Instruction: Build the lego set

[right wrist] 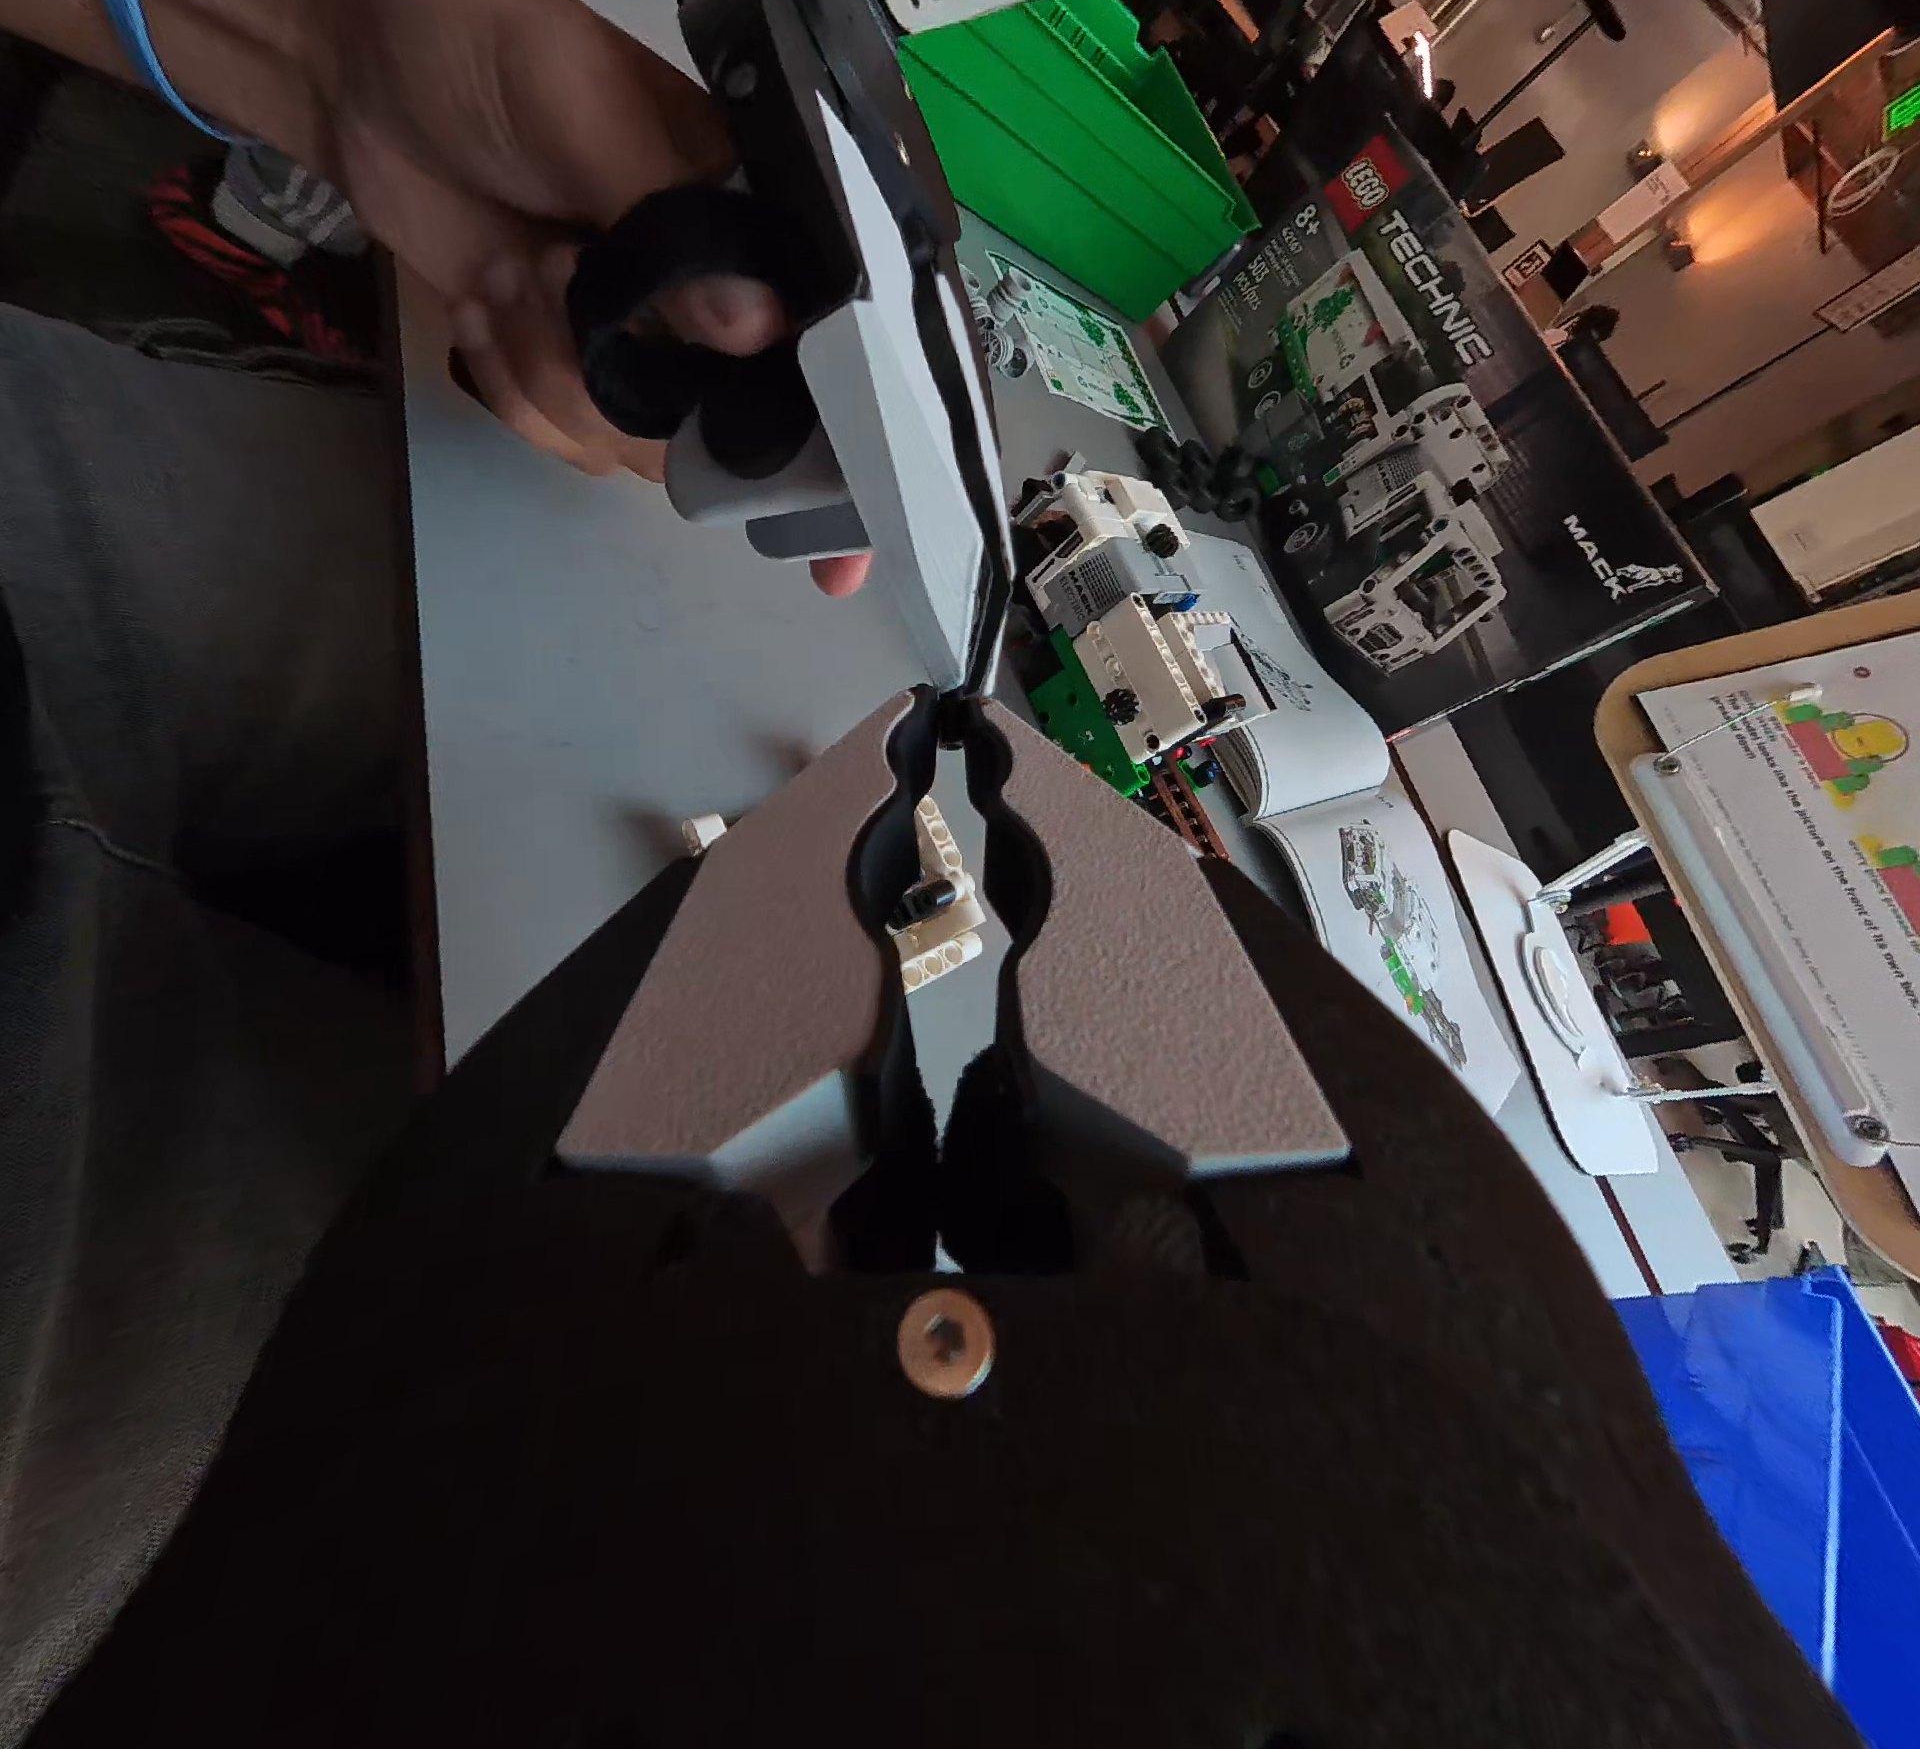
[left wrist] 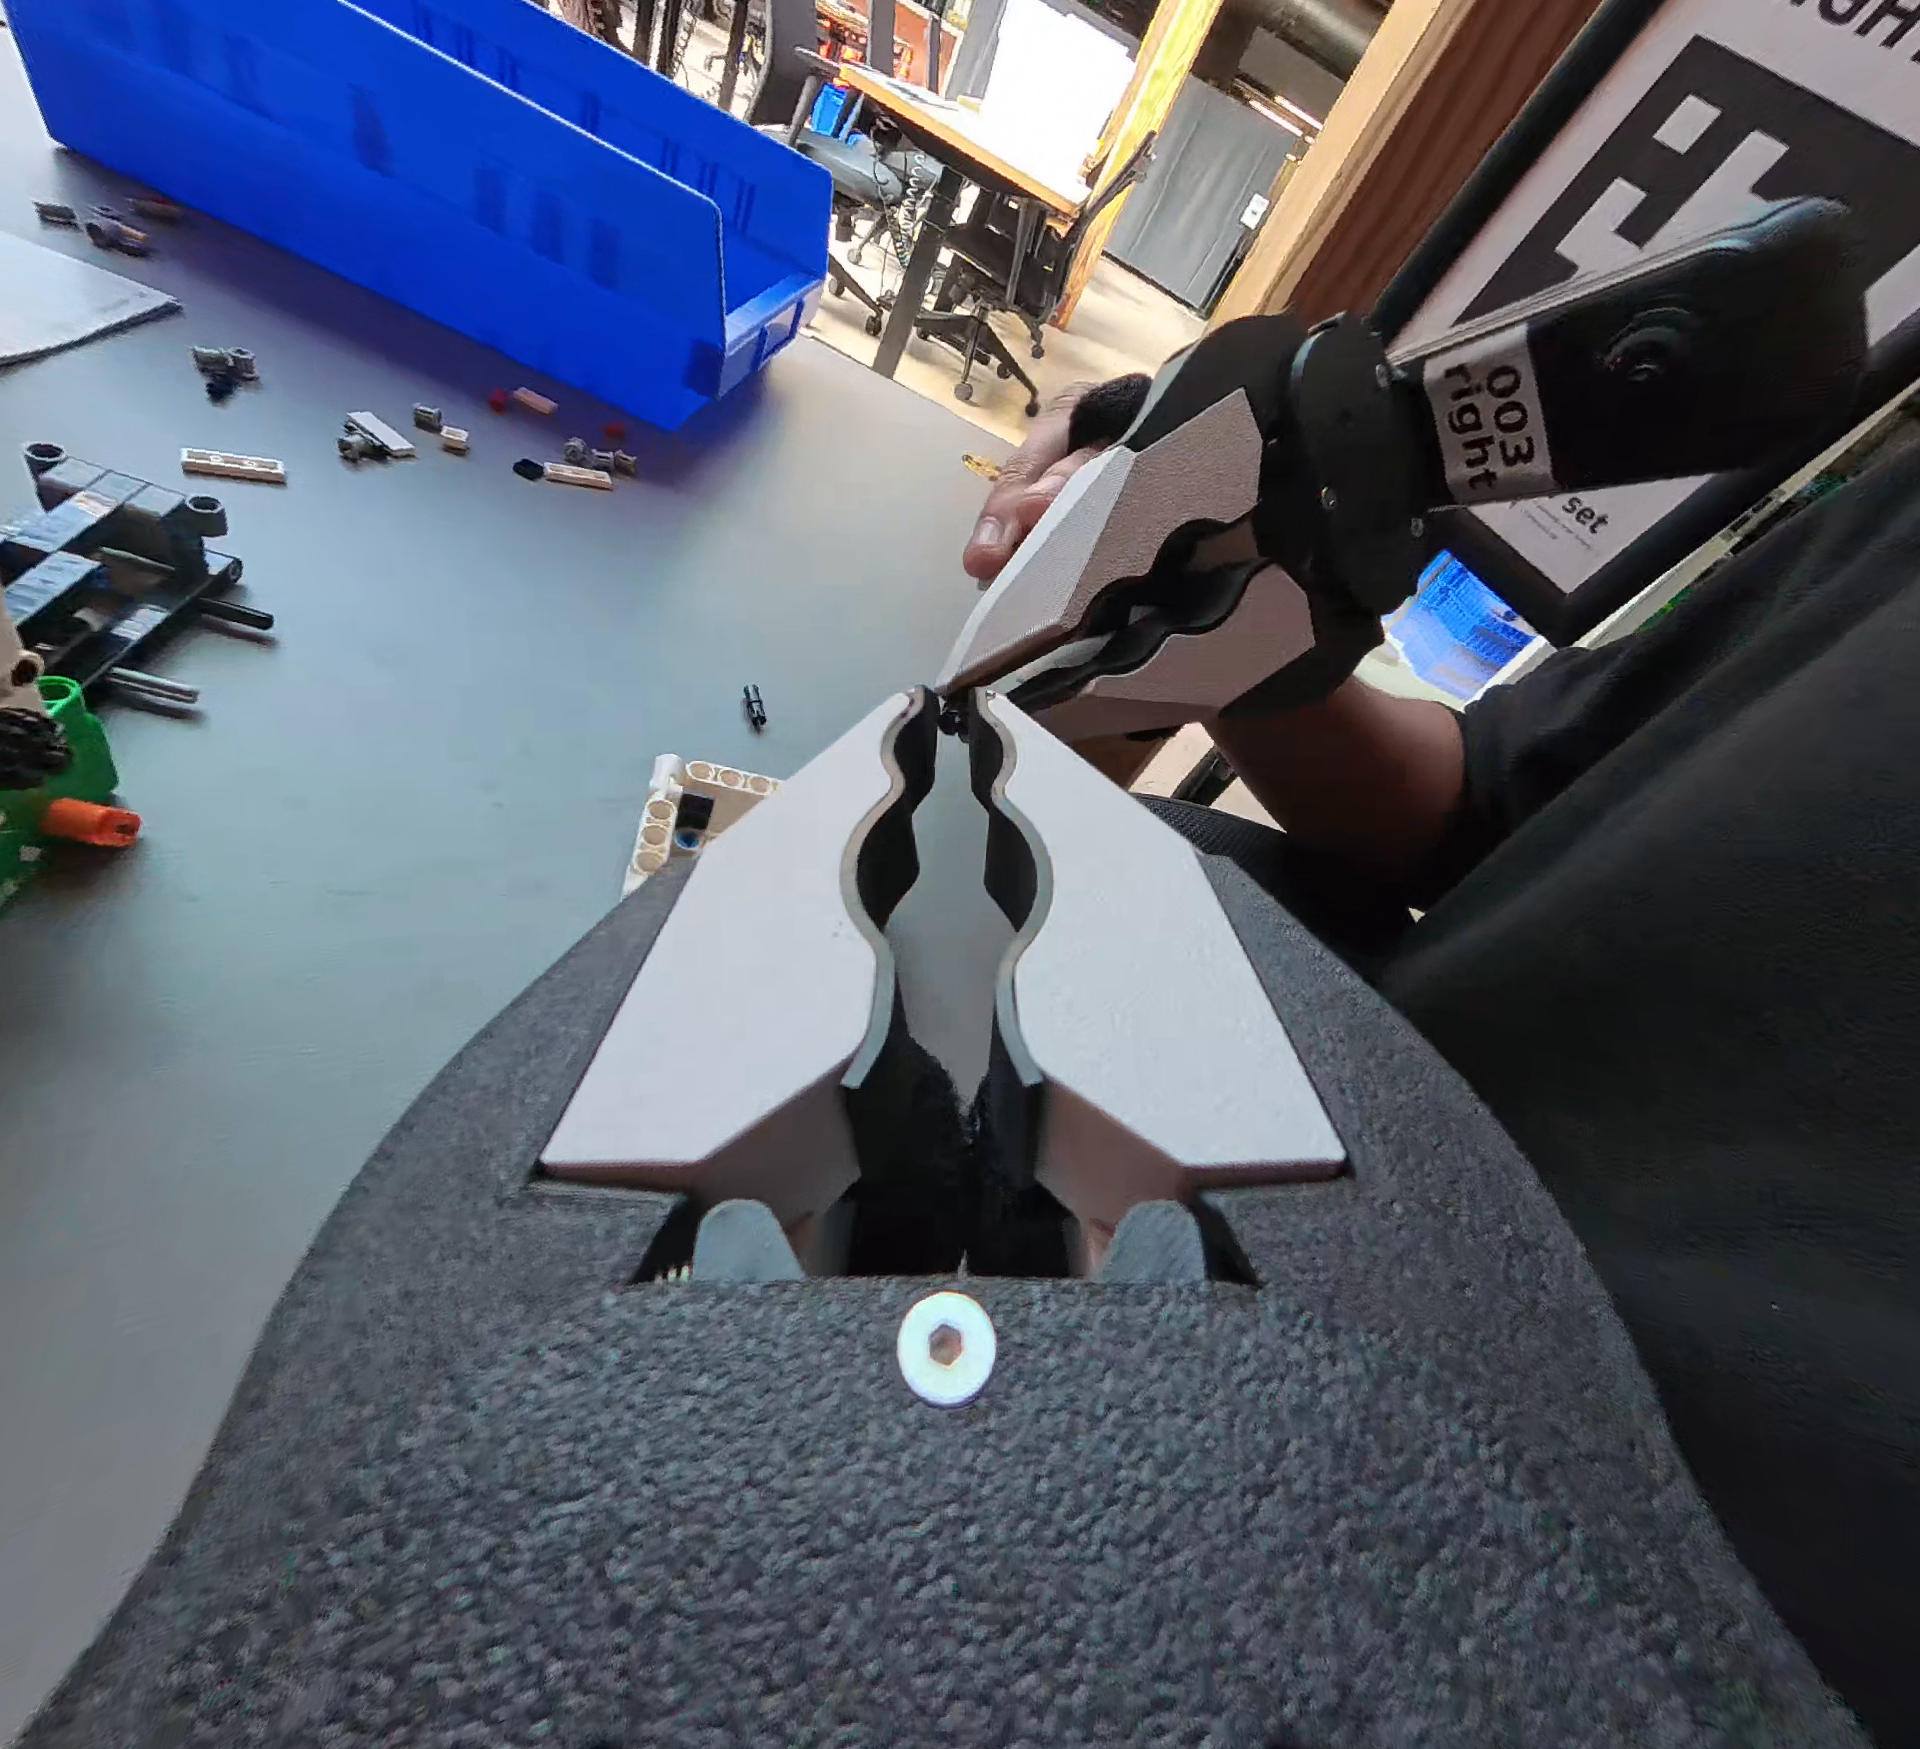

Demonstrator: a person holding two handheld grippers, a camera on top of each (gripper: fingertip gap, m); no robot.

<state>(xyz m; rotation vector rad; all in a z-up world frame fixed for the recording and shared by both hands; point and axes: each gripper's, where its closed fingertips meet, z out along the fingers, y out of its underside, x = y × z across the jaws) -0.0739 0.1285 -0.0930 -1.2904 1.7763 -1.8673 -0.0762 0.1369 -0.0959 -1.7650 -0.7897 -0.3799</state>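
My left gripper (left wrist: 945, 714) and right gripper (right wrist: 951, 725) are raised above the table with their tips meeting. A small black Lego pin (left wrist: 948, 725) is pinched where they meet, and it also shows in the right wrist view (right wrist: 952, 731). Both sets of jaws are closed down on it. The right gripper (left wrist: 961, 683) comes in from the right; the left gripper (right wrist: 971, 676) comes in from above. A white Lego frame (left wrist: 707, 806) lies on the table below them, with a black pin in it (right wrist: 930, 897). The part-built white and green truck (right wrist: 1132, 629) stands beyond.
A blue bin (left wrist: 416, 141) stands at the back left, with loose pieces (left wrist: 416, 437) in front of it. A black chassis section (left wrist: 114, 556) and a green part (left wrist: 52, 764) lie at left, and a spare black pin (left wrist: 754, 705) lies nearby. The Lego box (right wrist: 1434, 452), open booklet (right wrist: 1371, 878) and green bin (right wrist: 1060, 161) are behind the truck. Only a small space, under 4 cm, lies between the two pairs of fingers.
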